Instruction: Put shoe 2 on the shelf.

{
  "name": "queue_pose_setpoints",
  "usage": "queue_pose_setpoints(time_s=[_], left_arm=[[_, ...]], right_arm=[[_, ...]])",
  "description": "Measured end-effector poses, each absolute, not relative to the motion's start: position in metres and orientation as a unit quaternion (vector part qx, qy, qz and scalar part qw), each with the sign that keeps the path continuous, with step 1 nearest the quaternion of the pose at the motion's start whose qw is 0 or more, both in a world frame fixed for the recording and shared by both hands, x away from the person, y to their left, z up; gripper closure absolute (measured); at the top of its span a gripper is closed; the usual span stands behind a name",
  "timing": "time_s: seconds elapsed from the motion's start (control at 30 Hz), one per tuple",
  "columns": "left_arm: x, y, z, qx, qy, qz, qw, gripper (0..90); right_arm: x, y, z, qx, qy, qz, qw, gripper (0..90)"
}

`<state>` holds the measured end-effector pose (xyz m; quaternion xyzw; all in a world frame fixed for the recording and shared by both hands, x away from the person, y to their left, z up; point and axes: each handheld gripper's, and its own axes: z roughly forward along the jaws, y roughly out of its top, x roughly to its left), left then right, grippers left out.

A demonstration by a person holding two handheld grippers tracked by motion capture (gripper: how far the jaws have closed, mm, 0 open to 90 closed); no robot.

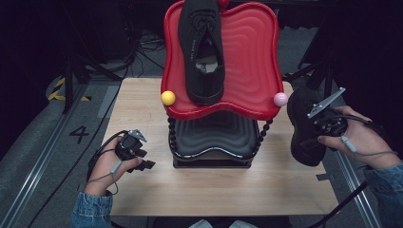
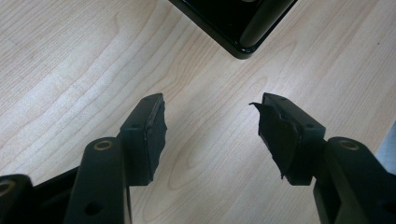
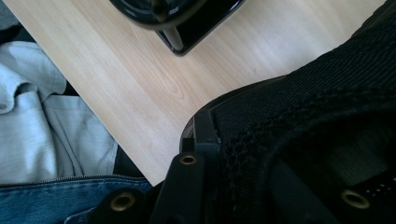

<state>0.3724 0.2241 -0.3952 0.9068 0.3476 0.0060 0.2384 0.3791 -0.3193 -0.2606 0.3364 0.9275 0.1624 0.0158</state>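
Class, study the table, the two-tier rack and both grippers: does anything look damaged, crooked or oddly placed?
Yes. On the left gripper, one pad is torn and peeling, its edge curling loose. The shoe on the red tray lies askew, its toe overhanging the rim.

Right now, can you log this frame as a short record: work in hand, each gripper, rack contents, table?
work in hand: black shoe carried beside a two-tier rack
right gripper: jaws shut on the black shoe, held off the table's right edge
left gripper: jaws open, nothing between them, low over the wooden table
red top tray: holds a second black shoe
black lower tray: nothing seen on it
rack knobs: yellow ball, pink ball
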Motion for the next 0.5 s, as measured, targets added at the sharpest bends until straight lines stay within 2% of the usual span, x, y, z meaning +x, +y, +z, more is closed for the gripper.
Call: queue_pose_setpoints(time_s=[0.5], left_arm=[[0.372, 0.225, -0.395, 0.907, 0.348, 0.001, 0.237, 41.3]], right_arm=[[0.377, -0.311, -0.206, 0.325, 0.930, 0.169, 0.038, 86.5]])
